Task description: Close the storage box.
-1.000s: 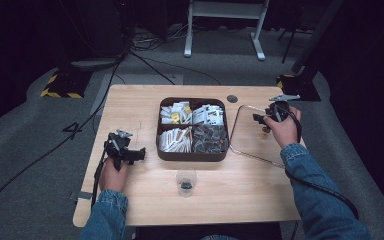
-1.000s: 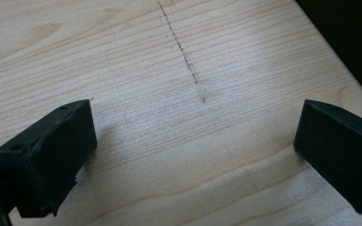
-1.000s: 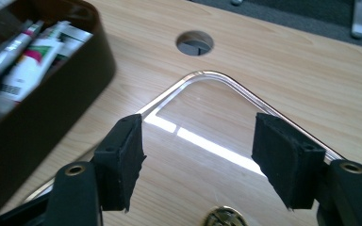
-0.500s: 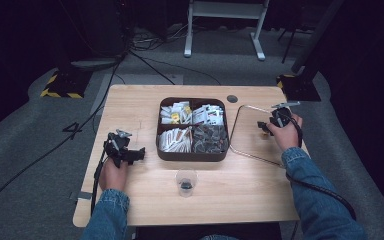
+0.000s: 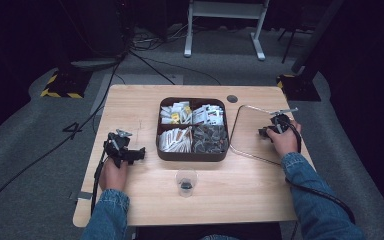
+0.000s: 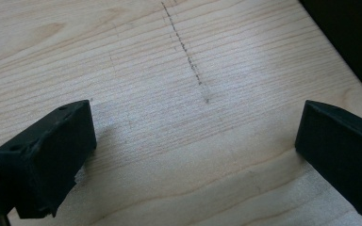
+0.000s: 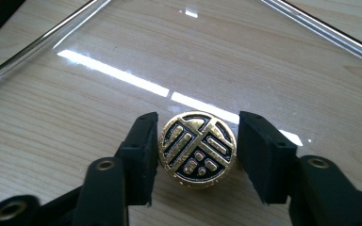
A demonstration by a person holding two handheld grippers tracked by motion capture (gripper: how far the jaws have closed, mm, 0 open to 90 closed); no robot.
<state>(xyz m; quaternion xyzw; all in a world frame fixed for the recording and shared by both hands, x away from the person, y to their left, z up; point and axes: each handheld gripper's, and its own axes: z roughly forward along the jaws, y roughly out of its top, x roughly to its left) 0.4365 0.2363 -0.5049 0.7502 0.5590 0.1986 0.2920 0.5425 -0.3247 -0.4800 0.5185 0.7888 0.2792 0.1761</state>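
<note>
The round gold and black token (image 7: 198,149) lies flat on the clear tray (image 5: 245,145) at the right side of the table (image 5: 130,105), and it sits exactly between the 2 black jaws of the right gripper (image 7: 197,155). In the right gripper view the left jaw is touching or almost touching the rim of the token, while a thin gap shows beside the right jaw, so I judge that the jaws are only around it and not clenched on it; whether they are closing or letting go, I cannot tell. The token is a disc, so it has no long axis, and its patterned face looks up toward the camera. This is the relation that matters for the next move: the token is already in the middle of the tongs, straight ahead of the right hand (image 5: 282,140), and no sideways shift seems needed. The left gripper (image 5: 124,148) rests on the left part of the table, well apart from the tray, with the dark box (image 5: 192,155) of 4 compartments between them. In the left gripper view its jaws stand wide apart over bare wood and hold nothing. A small clear cup (image 5: 186,182) stands near the front edge, between the 2 hands. The right hand is clearly the nearer one to the token.
</note>
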